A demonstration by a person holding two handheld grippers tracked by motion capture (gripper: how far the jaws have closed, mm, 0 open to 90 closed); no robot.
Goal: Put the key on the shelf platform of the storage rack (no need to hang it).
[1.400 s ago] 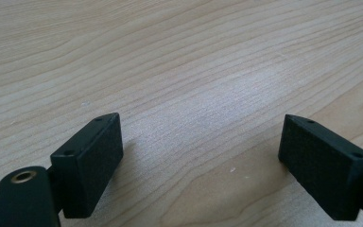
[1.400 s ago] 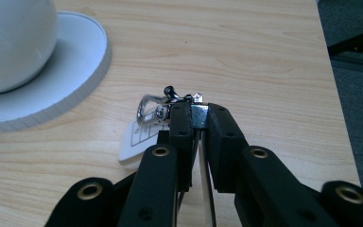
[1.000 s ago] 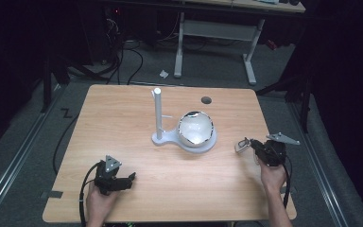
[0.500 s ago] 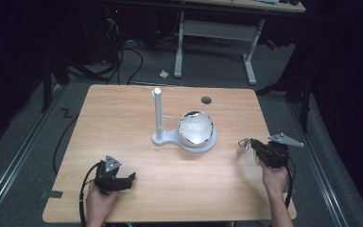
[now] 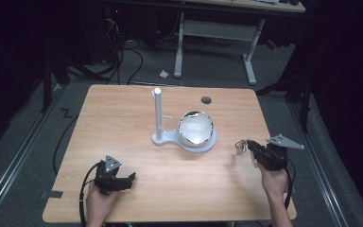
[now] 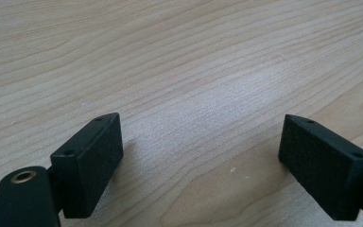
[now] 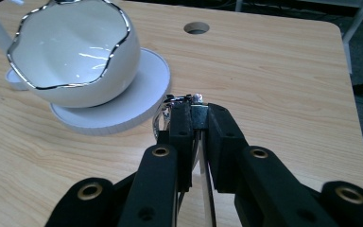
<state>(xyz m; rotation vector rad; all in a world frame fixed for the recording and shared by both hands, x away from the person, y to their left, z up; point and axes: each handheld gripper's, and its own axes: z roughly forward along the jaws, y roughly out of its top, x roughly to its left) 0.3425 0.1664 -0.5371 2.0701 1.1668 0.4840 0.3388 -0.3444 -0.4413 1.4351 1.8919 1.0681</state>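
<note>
My right gripper [image 5: 246,146] [image 7: 199,119] hovers over the table's right side, shut on a small silver metal piece with a ring loop [image 5: 240,146] [image 7: 196,100]. It points left toward a white bowl with a wavy silver rim [image 5: 196,128] [image 7: 75,52]. The bowl rests tilted on the round white base [image 5: 168,138] [image 7: 144,90] of a stand with an upright white post [image 5: 157,111]. My left gripper [image 5: 130,179] [image 6: 201,165] lies low at the front left, open, with bare wood between its jaws.
The wooden table [image 5: 123,123] has a round cable hole [image 5: 206,100] [image 7: 196,28] behind the bowl. The right table edge [image 5: 274,137] runs close beside my right hand. Cables and a desk frame [image 5: 217,33] lie on the floor beyond.
My right gripper has lifted a little with the metal piece still clamped in it. The left gripper has stayed in place.
</note>
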